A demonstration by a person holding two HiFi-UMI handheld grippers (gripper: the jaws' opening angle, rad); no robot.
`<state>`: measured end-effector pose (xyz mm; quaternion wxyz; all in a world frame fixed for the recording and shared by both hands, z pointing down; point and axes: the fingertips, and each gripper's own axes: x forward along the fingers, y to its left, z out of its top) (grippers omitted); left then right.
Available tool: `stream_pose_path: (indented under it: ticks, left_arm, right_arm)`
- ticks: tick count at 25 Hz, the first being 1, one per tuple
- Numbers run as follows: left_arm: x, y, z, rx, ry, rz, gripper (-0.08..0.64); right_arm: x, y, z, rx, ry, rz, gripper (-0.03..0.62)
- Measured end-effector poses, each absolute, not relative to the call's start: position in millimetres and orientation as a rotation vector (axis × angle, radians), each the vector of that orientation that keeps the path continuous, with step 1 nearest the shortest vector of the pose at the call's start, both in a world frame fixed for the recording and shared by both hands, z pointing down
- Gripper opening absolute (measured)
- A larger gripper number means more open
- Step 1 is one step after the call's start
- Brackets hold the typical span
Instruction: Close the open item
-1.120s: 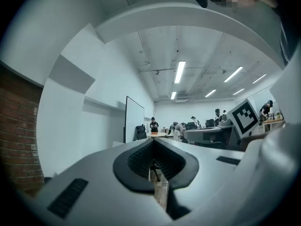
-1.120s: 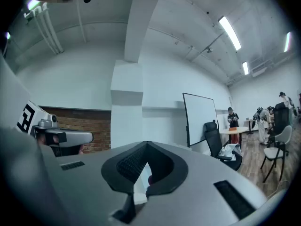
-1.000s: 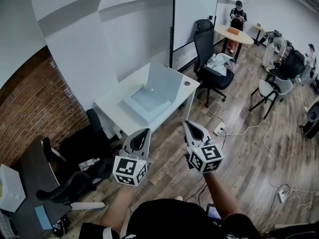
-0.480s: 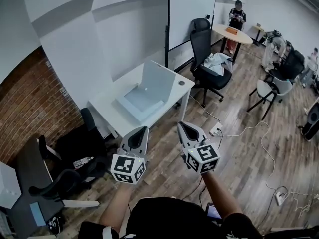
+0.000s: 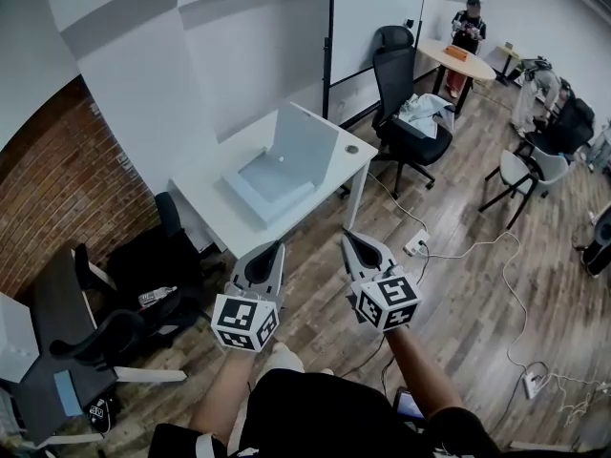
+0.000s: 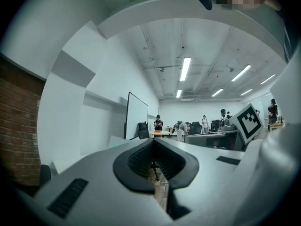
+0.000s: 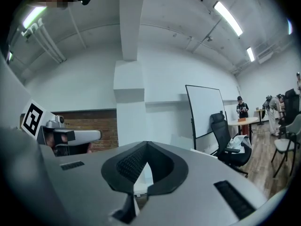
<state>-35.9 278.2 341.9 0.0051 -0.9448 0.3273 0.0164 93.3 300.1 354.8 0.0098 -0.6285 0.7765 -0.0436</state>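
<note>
An open pale grey box point(image 5: 270, 183) lies on a white table point(image 5: 218, 222) against the wall, its lid point(image 5: 305, 145) standing upright at the far right side. Both grippers hang in the air well short of the table, over the wooden floor. My left gripper point(image 5: 271, 249) is shut with nothing in it, and my right gripper point(image 5: 350, 239) beside it is also shut and empty. In the left gripper view the left gripper point(image 6: 154, 141) has its tips touching; in the right gripper view the right gripper point(image 7: 146, 144) is the same. The box does not show clearly in either gripper view.
A black office chair point(image 5: 408, 111) stands just right of the table, below a whiteboard point(image 5: 375, 17). Black chairs point(image 5: 143, 299) crowd the table's left end by a brick wall point(image 5: 52, 198). A power strip point(image 5: 417, 248) and cables lie on the floor. A person stands at a far round table point(image 5: 465, 60).
The head view has shifted slightly and the table sits a little nearer. Both grippers stay shut and keep their place side by side.
</note>
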Motion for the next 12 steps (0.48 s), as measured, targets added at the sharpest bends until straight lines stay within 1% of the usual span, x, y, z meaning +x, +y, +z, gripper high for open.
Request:
stream_pose_path:
  ticks: [12]
  left_arm:
    - [-28, 247, 343, -2.958, 1.042, 0.035, 0.009]
  right_arm:
    - [102, 267, 357, -1.955, 2.441, -0.137, 0.037]
